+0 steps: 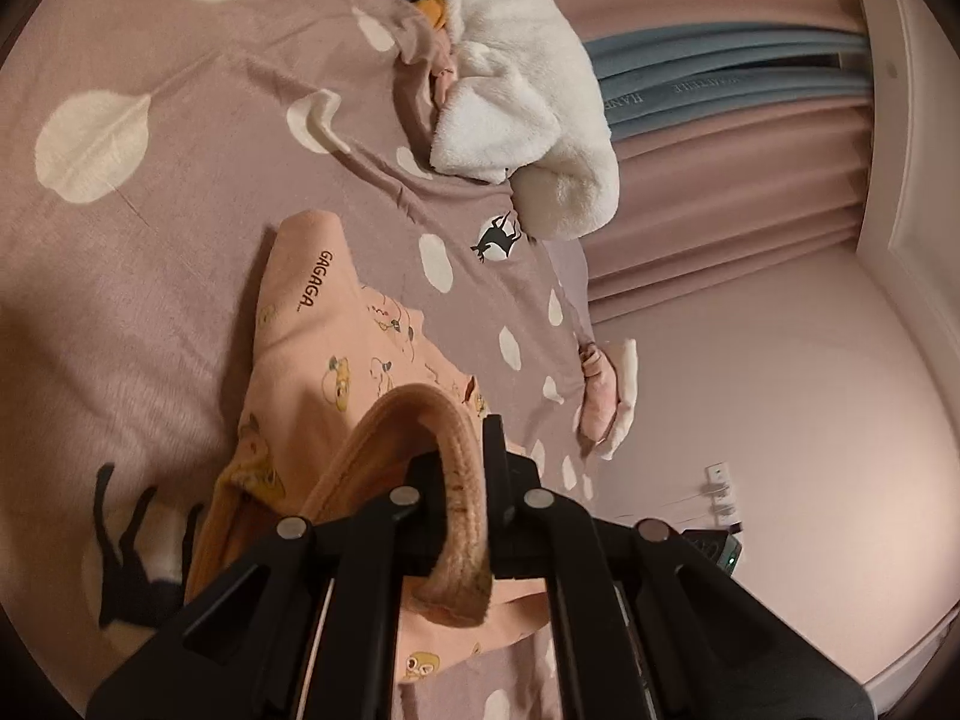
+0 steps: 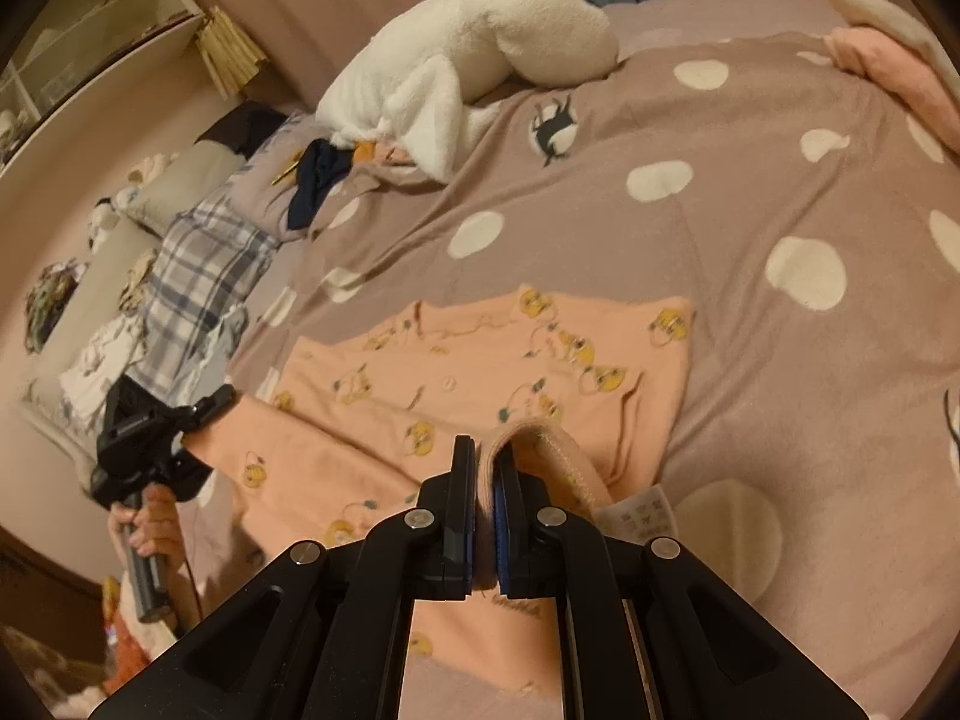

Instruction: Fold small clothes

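Note:
A small peach garment [image 2: 480, 360] with yellow cartoon prints lies on the mauve spotted bedspread [image 2: 690, 228]. In the left wrist view the garment [image 1: 312, 348] reads "GAGAGA". My left gripper [image 1: 465, 468] is shut on its ribbed hem, which loops up between the fingers. My left gripper also shows in the right wrist view [image 2: 210, 408], pinching the garment's left corner. My right gripper [image 2: 485, 462] is shut on another ribbed edge of the garment, near a white care label [image 2: 645, 513].
A white fluffy plush [image 2: 468, 54] lies at the far side of the bed, with a dark cloth [image 2: 318, 174] beside it. A plaid cloth [image 2: 198, 276] and a pile of clothes sit at the left. Folded pink and white cloth [image 1: 606, 396] lies at the bed's edge. Pleated curtains [image 1: 720, 180] hang beyond.

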Demonstrator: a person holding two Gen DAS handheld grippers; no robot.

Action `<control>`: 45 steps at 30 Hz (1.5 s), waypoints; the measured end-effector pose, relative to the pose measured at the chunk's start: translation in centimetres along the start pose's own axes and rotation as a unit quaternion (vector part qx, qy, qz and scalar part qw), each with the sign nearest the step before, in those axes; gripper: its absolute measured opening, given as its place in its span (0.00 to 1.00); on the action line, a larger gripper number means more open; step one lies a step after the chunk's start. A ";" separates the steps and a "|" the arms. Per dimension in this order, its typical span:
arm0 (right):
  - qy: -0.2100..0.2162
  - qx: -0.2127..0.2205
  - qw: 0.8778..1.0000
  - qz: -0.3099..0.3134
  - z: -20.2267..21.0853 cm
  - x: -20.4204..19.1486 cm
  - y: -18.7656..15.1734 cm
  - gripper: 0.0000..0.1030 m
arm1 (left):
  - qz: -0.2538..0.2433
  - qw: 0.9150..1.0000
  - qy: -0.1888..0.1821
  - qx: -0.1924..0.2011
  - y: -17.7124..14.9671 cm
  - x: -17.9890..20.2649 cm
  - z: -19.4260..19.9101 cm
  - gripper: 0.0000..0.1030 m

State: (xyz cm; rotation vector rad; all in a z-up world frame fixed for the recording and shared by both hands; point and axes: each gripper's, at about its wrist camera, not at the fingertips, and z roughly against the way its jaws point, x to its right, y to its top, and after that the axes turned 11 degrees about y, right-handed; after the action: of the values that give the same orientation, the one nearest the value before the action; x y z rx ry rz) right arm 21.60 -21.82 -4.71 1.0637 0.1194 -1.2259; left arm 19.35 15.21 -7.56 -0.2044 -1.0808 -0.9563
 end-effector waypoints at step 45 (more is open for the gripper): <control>-0.047 0.027 0.998 -0.018 1.6 -2.4 1.9 0.07 | 0.024 0.999 -0.028 0.038 0.4 0.8 4.1 0.03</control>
State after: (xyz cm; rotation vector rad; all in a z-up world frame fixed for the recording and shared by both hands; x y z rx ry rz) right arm 21.48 -21.30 -1.28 1.0530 0.0333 -1.3146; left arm 17.02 17.38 -4.77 -0.1937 -1.1571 -0.8697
